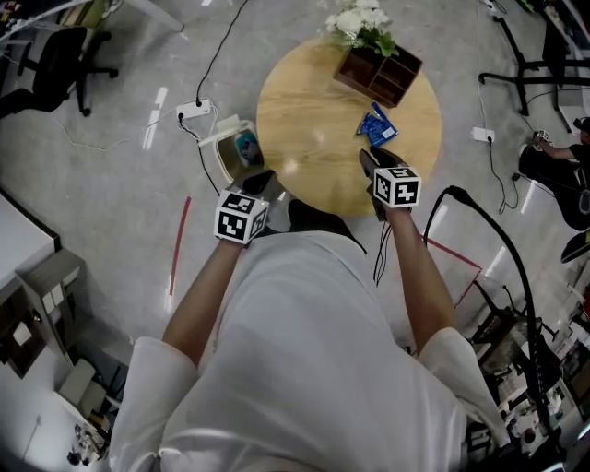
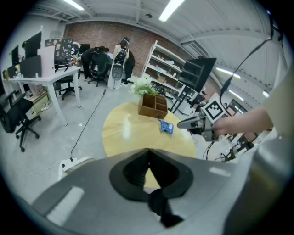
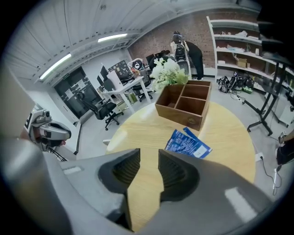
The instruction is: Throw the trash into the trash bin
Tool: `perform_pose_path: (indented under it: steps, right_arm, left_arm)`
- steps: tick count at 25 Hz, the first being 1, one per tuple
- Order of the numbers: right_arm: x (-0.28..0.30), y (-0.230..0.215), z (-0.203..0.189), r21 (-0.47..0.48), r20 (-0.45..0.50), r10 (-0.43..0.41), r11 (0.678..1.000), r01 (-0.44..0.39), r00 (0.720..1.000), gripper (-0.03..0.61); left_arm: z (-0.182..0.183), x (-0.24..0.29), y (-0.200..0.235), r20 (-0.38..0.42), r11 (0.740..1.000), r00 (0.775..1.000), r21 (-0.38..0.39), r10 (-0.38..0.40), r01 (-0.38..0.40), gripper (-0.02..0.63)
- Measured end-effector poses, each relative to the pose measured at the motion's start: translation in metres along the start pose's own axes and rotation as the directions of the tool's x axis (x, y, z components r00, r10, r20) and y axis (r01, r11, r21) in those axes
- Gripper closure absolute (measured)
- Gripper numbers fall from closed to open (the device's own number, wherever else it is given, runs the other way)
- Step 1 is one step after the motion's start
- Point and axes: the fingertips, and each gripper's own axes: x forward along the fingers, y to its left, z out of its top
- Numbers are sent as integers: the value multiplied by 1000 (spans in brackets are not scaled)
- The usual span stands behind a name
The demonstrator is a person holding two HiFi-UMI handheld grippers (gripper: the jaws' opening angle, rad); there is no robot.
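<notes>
Fingers [image 3: 172,173] of right gripper [image 3: 149,158]: apart by a narrow gap, bare tabletop visible through it, nothing held or touched. Fingers [image 2: 133,170] of left gripper [image 2: 148,152]: pressed together at the tips, nothing between them.

Writing: none legible. Blue wrapper [image 3: 187,143] printed with white marks, too small to read. Marker cube [image 1: 241,217] on left gripper and marker cube [image 1: 396,186] on right gripper: black-and-white square patterns only, no text.

Containers:
- Wooden box [image 3: 184,103] on far side of round wooden table [image 1: 313,120], split by dividers into open compartments; compartments visible from right gripper view look empty. White flowers [image 1: 361,23] at the box's far-left end; in a compartment or just behind it, cannot tell.
- Trash bin [image 1: 230,147]: white rim, on the floor just beside the table's left edge, open at the top, a teal item [image 1: 246,146] inside, kind not discernible.

Task item: blue wrapper [image 1: 377,126] flat on table, near the box's front face but apart from it, just ahead of right gripper [image 1: 371,164], untouched. Also seen from left gripper view [image 2: 166,127], same spot.

Left gripper [image 1: 261,182]: over the table's near-left edge, close to the bin, well apart from wrapper.
</notes>
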Motion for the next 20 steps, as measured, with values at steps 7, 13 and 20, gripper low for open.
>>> perform_pose_path:
  steps: [7,13,20]
  right_arm:
    - [7,-39,-6,53,-20,-46,997,47,999,437]
    - [15,-68,-14,80,-46,-89,993,92,995,431]
    - [27,-87,-21,113,-71,-101,988,108,992,417]
  left_arm:
    - [-1,7,3,-19,1000,1000,-14,11,-11,611]
    - [-5,7,8,-29,999,999,-30,30,-31,611]
    - [-10,8,11,-37,998,998,-48,41,-42,611]
